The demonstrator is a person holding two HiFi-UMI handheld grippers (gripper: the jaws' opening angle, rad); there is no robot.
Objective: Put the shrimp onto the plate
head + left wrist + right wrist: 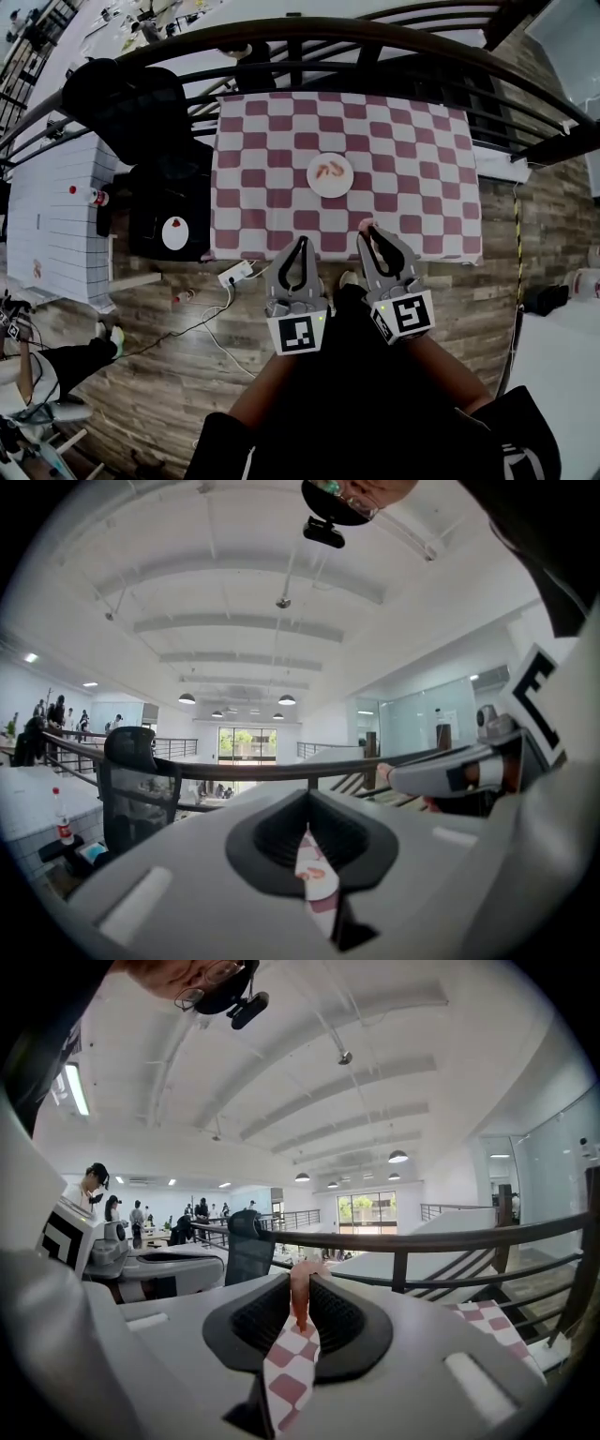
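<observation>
A white plate (330,191) sits mid-table on the red-and-white checked cloth (422,169), with shrimp (328,171) lying on it. My right gripper (367,232) hovers at the table's near edge, shut on a pink shrimp (365,225). In the right gripper view that shrimp (300,1293) stands upright between the jaws of the right gripper (302,1283). My left gripper (301,242) is beside it to the left, shut with nothing in it. Through the narrow slit of the left gripper (307,829), the plate (317,885) shows.
A dark railing (375,37) runs behind the table. Left of the table are a black chair (141,112), a black stand (173,202) and a white table with a bottle (94,197). A power strip (234,274) and cable lie on the wooden floor.
</observation>
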